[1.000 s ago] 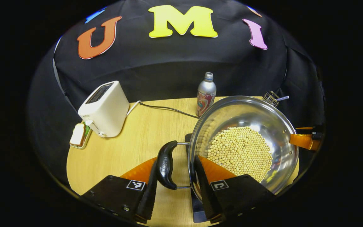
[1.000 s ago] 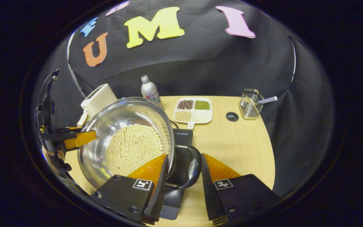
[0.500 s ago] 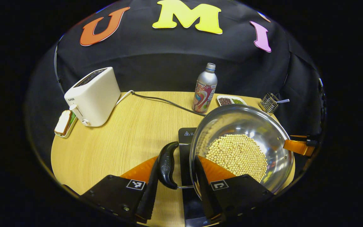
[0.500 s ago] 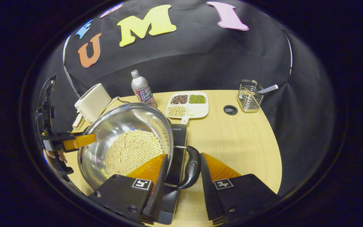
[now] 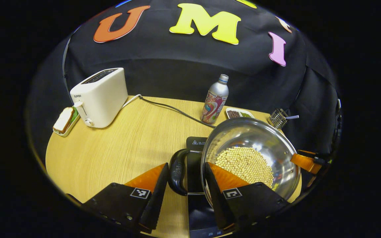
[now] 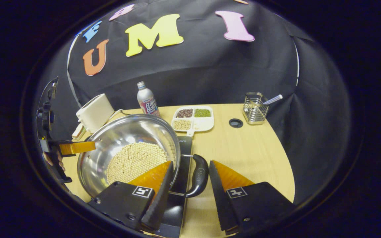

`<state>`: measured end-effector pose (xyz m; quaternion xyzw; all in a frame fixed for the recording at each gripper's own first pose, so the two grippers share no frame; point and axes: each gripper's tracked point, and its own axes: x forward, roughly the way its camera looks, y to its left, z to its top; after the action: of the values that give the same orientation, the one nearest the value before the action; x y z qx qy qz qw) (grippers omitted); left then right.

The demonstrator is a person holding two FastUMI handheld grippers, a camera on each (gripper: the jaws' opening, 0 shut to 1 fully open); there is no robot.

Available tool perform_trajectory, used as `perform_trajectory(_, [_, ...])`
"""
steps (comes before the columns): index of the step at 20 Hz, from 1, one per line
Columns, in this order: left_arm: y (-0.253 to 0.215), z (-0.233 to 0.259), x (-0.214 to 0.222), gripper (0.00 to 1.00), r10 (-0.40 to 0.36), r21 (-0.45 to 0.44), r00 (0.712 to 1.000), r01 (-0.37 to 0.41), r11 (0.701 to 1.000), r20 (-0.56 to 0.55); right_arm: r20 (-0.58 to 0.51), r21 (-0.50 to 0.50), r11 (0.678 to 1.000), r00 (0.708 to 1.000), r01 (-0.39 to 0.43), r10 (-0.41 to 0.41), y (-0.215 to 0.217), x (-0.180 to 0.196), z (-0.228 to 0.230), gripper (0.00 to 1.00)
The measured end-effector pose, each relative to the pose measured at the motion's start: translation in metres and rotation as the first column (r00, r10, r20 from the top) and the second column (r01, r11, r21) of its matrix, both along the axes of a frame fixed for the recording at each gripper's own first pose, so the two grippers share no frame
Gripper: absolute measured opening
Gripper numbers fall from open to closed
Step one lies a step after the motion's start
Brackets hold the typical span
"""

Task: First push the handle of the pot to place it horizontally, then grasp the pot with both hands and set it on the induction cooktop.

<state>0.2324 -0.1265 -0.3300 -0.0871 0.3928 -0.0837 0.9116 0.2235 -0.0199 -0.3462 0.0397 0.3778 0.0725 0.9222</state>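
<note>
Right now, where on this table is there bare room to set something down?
The widest free patch is the table between the toaster and the pot. Another lies right of the cooktop, below the divided tray and wire holder. The cooktop itself is crowded.

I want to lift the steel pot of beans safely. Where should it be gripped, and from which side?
On the pot, grip the two side handles, one from each side. They stick out level at opposite ends of the rim; the round wall offers no hold.
</note>
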Motion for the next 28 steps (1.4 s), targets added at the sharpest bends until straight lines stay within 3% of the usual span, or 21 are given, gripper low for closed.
perform_trajectory(3, [0.011, 0.011, -0.009, 0.8, 0.052, -0.029, 0.998, -0.052, 0.998, 0.019, 0.094, 0.017, 0.999, 0.995, 0.043, -0.044, -0.004, -0.016, 0.026, 0.73])
perform_trajectory(4, [0.013, 0.014, -0.015, 0.82, 0.052, -0.032, 0.998, -0.051, 0.998, 0.03, 0.111, 0.02, 0.998, 0.992, 0.052, -0.053, -0.007, -0.023, 0.03, 0.8])
perform_trajectory(7, [0.016, 0.023, -0.038, 0.89, 0.049, -0.026, 0.996, -0.047, 0.999, 0.074, 0.166, 0.031, 0.996, 0.982, 0.082, -0.086, -0.016, -0.05, 0.047, 0.82])
perform_trajectory(14, [0.023, 0.062, -0.094, 0.95, 0.023, 0.057, 0.971, -0.038, 0.998, 0.239, 0.232, 0.049, 0.987, 0.96, 0.152, -0.159, -0.031, -0.123, 0.062, 0.84])
perform_trajectory(20, [0.04, 0.123, -0.15, 0.96, 0.056, 0.066, 0.911, -0.091, 0.994, 0.409, 0.291, 0.05, 0.988, 0.944, 0.148, -0.156, -0.025, -0.163, 0.099, 0.84])
perform_trajectory(23, [0.044, 0.15, -0.181, 0.96, 0.053, 0.035, 0.888, -0.077, 0.996, 0.457, 0.362, 0.03, 0.99, 0.922, 0.135, -0.137, -0.022, -0.186, 0.132, 0.85])
perform_trajectory(28, [0.064, 0.207, -0.217, 0.96, 0.022, 0.087, 0.837, -0.083, 0.993, 0.546, 0.471, 0.037, 0.99, 0.871, 0.14, -0.14, -0.029, -0.22, 0.189, 0.86])
